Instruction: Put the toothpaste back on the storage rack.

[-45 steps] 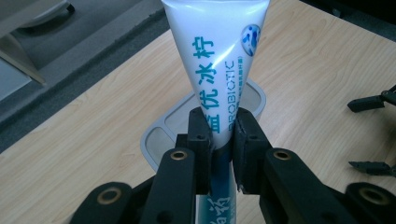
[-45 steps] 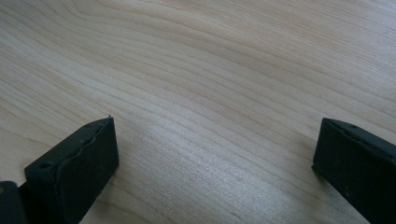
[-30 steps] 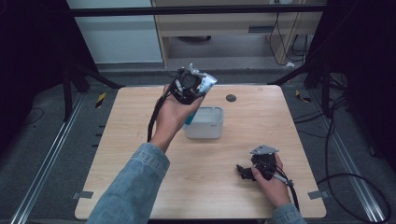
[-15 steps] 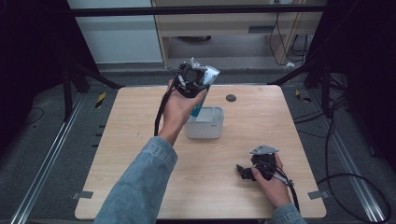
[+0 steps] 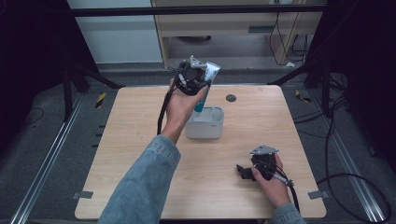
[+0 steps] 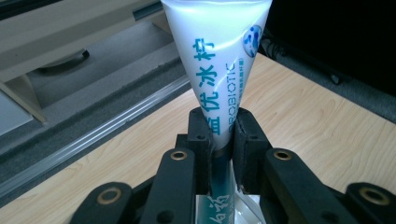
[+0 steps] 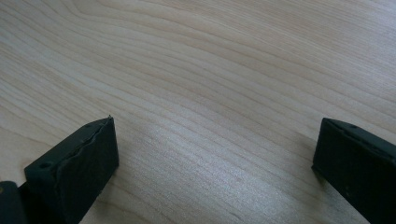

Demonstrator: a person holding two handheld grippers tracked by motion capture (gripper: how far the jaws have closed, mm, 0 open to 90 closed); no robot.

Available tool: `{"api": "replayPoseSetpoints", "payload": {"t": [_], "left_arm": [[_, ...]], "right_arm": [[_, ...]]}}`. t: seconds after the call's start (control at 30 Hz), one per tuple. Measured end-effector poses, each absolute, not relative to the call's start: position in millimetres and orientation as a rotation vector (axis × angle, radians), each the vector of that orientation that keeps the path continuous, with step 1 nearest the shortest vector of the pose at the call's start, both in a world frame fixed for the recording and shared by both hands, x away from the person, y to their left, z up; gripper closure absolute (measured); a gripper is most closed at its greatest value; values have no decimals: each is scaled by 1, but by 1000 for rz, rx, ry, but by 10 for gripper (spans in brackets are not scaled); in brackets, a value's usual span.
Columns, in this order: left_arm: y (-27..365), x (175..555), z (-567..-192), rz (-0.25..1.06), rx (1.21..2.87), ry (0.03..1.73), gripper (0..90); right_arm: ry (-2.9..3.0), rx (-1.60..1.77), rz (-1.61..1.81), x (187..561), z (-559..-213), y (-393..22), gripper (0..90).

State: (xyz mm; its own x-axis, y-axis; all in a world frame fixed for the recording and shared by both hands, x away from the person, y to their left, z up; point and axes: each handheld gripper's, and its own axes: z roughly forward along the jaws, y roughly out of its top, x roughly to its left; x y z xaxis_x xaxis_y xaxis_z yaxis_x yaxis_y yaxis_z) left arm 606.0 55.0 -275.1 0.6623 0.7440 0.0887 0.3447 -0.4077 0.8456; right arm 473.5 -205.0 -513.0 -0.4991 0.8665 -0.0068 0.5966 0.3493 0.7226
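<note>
- White toothpaste tube with teal lettering and a teal lower end (image 6: 223,70): pinched between the left gripper's (image 6: 223,140) two black jaws, which press on its narrow part from both sides. In the high view the tube (image 5: 207,80) is held up in the air above the far middle of the bench, flat crimped end uppermost, teal end pointing down toward the white container.
- White rectangular plastic container (image 5: 205,125): stands on the light wooden bench (image 5: 116,154) near its middle, toward the far edge, directly beneath the raised tube.
- Left hand (image 5: 182,105): grips the left gripper (image 5: 192,78) from below; denim sleeve on the forearm.
- Right gripper (image 5: 247,171): held low by the right hand (image 5: 273,179) near the bench's near right corner; its own view shows the jaws spread wide over bare wood, nothing between them.
- Small dark round disc (image 5: 230,98): lies near the far edge, right of the container, apart from it.
</note>
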Motion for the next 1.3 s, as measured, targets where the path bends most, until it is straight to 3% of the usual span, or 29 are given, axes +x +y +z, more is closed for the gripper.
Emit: {"api": "replayPoseSetpoints", "payload": {"t": [1.3], "left_arm": [[39, 615, -294, 581, 2030, 810, 788]], "right_arm": [[2231, 1288, 944, 473, -513, -205, 4]]}}
